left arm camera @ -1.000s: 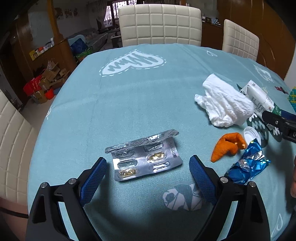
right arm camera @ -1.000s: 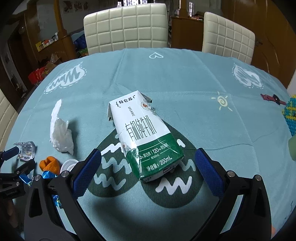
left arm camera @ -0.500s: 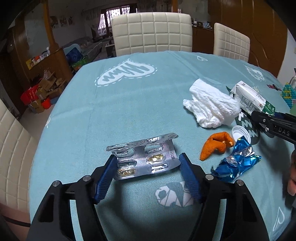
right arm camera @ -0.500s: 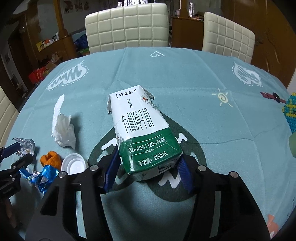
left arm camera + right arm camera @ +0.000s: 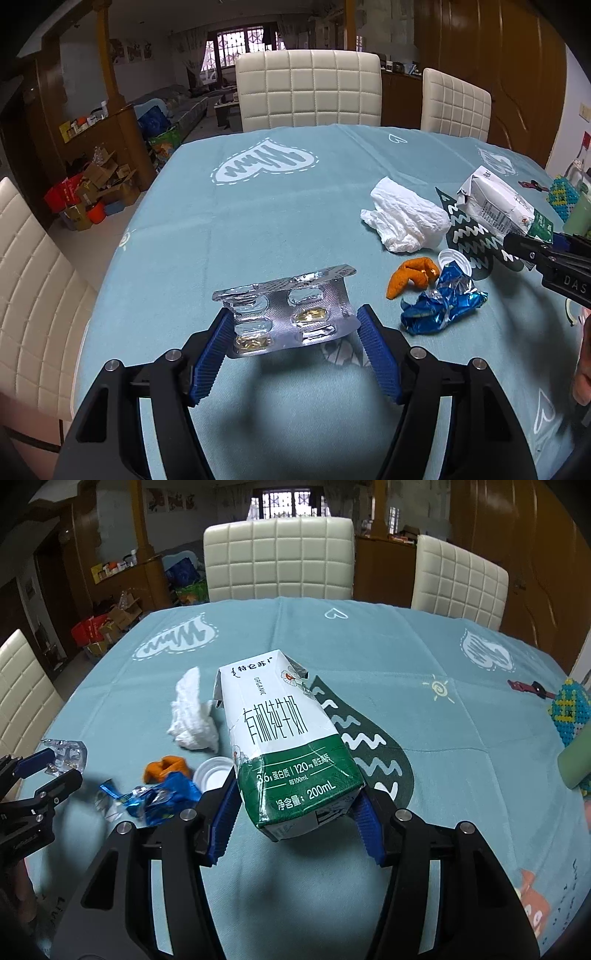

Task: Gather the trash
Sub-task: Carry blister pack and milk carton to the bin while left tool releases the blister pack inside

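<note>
While both claws grip trash, the rest waits on the teal desk [image 5: 280, 206].

The right claw [image 5: 295, 812] is closed against the milk carton [image 5: 284, 738], pinching its green end, apparently lifted clear of the desk for carrying. The left claw [image 5: 295, 332] clamps the blister pack [image 5: 288, 317] by its side edges, raised. Crumpled tissue [image 5: 402, 221], blue foil wrapper [image 5: 439, 306], orange peel [image 5: 410, 275] and white cap [image 5: 452, 258] lie close together, easy to gather next.

free: bare counter [image 5: 258, 206] lay wide beyond the blister pack [image 5: 291, 317] | blocked: tissue [image 5: 404, 218], orange peel [image 5: 412, 275], white cap [image 5: 456, 258] and blue wrapper [image 5: 441, 306] crowded the strip between both grippers | far edge: chairs [image 5: 308, 90]
</note>
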Tool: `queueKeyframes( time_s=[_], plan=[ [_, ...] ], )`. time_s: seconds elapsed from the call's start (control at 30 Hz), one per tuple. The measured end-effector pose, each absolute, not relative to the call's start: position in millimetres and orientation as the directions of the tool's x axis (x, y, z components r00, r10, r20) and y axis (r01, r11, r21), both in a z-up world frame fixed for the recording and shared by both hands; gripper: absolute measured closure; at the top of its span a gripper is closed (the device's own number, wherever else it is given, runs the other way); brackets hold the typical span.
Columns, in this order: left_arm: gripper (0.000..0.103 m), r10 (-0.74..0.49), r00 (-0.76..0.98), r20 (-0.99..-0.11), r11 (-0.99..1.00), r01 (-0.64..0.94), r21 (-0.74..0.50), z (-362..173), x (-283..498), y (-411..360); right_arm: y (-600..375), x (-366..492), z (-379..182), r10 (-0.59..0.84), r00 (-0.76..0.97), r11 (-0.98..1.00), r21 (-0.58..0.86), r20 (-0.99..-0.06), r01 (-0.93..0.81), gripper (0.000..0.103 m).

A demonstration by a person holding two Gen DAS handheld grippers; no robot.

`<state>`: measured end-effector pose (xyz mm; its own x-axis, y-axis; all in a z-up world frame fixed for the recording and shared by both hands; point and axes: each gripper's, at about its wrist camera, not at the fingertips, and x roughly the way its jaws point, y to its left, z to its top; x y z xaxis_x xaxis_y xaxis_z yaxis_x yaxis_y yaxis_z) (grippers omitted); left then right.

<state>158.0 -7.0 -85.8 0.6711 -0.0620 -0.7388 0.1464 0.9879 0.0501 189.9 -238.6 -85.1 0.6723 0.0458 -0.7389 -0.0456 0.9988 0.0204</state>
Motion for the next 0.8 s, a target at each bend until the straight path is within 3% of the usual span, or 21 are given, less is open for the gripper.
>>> queueKeyframes(
  time_s=[0.8],
  plan=[
    [0.036, 0.047, 0.725, -0.687, 0.999, -0.050, 0.016, -71.7, 95.7, 109.4, -110.2, 147.0, -51.7, 0.114, 0.697, 0.966, -0.086, -0.708, -0.246, 0.044]
  ],
)
